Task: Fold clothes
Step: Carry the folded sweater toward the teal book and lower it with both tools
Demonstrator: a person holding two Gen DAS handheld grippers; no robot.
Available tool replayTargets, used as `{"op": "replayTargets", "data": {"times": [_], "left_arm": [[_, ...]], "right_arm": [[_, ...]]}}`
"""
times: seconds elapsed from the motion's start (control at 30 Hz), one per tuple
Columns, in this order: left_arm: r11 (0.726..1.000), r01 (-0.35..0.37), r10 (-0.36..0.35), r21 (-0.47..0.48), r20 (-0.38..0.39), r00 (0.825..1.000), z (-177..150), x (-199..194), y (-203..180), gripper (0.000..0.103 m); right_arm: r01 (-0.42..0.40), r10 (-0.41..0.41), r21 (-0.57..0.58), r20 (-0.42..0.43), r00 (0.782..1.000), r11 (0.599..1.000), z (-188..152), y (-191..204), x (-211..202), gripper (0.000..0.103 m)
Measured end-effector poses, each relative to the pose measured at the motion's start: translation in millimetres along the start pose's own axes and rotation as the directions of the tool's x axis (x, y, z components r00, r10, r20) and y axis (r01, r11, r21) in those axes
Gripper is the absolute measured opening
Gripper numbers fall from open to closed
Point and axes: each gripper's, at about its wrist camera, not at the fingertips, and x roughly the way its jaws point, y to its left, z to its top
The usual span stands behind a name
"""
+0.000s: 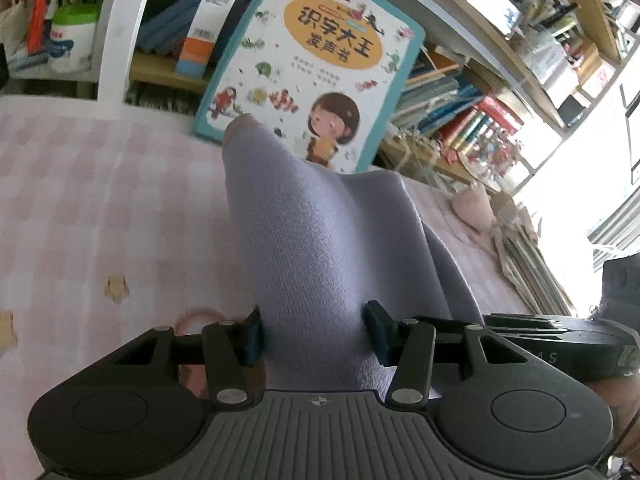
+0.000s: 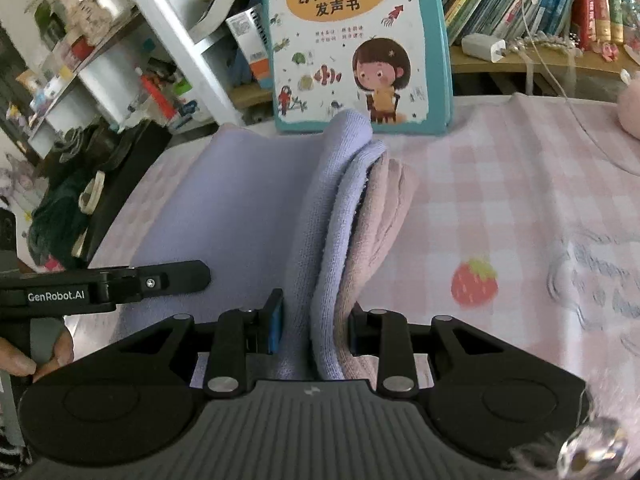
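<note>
Two grippers—left gripper (image 1: 316, 334), right gripper (image 2: 316, 322)—each pinching one lavender cloth (image 2: 224, 208), perhaps one pink cloth (image 2: 384, 216) beneath.

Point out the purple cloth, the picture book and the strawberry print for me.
purple cloth (image 2: 240, 216), right wrist view, its flat spread part.
picture book (image 2: 352, 52), right wrist view, middle of the cover.
strawberry print (image 2: 474, 285), right wrist view, the red fruit.

Black tool (image 2: 316, 328), blue pads (image 2: 275, 322), silver rivets

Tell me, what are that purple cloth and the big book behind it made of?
The purple cloth looks like soft knit or terry fabric: fuzzy, looped texture, limp folds. The book seems glossy printed cardboard, going by its stiff, thick cover standing upright, though plastic is possible.
</note>
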Motion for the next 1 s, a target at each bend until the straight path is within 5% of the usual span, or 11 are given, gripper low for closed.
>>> {"op": "replayTargets", "data": {"times": [0.67, 1.0], "left_arm": [[0.99, 0.003, -0.002, -0.143, 0.01, 1.0, 64, 56, 68, 0.05], [0.983, -0.086, 0.086, -0.159, -0.006, 0.996, 67, 70, 78, 0.06]], "right_arm": [[0.029, -0.027, 0.077, -0.025, 0.999, 0.997, 78, -6, 77, 0.028], [0.047, -0.043, 0.15, -0.03, 0.999, 0.988, 79, -12, 93, 0.036]]}}
